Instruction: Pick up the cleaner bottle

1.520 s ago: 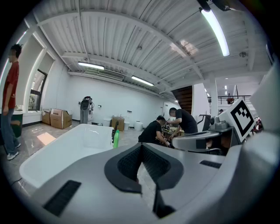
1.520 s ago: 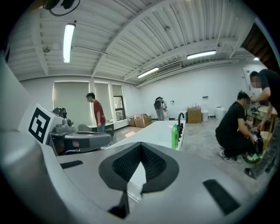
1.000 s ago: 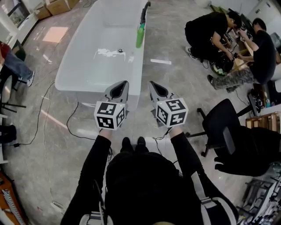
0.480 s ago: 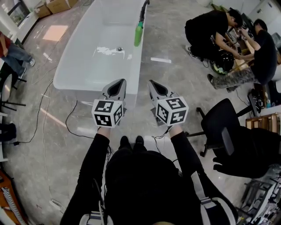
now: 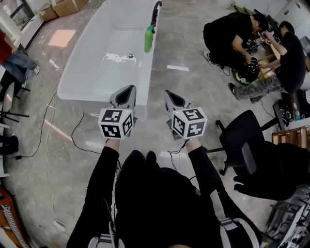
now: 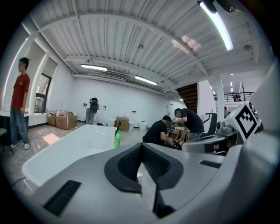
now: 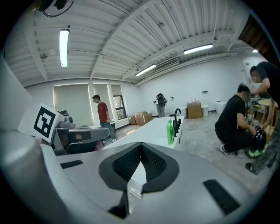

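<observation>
The cleaner bottle (image 5: 148, 38) is green and stands upright on the white bathtub's (image 5: 97, 95) right rim, beside a black faucet (image 5: 155, 11). My left gripper (image 5: 127, 90) and right gripper (image 5: 168, 93) are held side by side over the floor, short of the tub's near end and well away from the bottle. Both point toward the tub. The left gripper view shows its jaws (image 6: 141, 145) shut and empty, with the bottle (image 6: 117, 138) far ahead. The right gripper's jaws (image 7: 141, 145) also meet with nothing between them, and the bottle (image 7: 170, 132) stands beyond them, by the faucet (image 7: 176, 118).
Two people (image 5: 232, 36) crouch over gear at the upper right. A black office chair (image 5: 242, 140) stands close on my right. Cables (image 5: 77, 140) trail over the floor left of me. Cardboard boxes (image 5: 65, 6) sit at the far wall. A person in red (image 6: 19, 105) stands left.
The tub and bottle have slid a little left and down in the head view. The left gripper has drifted slightly left. Both grippers stay shut and empty.
</observation>
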A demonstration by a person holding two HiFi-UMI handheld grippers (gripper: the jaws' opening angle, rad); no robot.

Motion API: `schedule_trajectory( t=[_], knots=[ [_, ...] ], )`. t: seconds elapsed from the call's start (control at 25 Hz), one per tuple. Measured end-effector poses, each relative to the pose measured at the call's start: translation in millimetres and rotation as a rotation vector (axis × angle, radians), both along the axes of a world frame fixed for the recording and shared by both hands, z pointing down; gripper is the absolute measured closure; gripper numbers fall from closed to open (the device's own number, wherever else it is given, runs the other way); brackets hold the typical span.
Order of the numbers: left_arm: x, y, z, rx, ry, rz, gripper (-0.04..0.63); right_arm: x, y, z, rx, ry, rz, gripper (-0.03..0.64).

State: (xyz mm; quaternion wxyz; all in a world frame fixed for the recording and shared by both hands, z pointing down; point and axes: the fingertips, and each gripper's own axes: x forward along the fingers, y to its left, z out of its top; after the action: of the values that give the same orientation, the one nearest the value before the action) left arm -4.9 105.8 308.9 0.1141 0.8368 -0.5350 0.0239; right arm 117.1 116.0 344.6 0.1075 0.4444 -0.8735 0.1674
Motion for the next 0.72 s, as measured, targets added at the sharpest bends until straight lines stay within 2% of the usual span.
schedule_trajectory(
  t=[0.36, 0.72],
  knots=[
    [-3.1, -19.9, 3.2, -0.008, 0.001, -0.001, 0.588, -0.8, -11.6, 8.5, -0.026, -0.003, 0.005, 0.615],
    [-16.4, -73.2, 19.5, -0.03, 0.019, 0.021, 0.588, -16.1, -59.3, 22.3, -0.051, 0.02, 0.02, 0.615]
  ],
)
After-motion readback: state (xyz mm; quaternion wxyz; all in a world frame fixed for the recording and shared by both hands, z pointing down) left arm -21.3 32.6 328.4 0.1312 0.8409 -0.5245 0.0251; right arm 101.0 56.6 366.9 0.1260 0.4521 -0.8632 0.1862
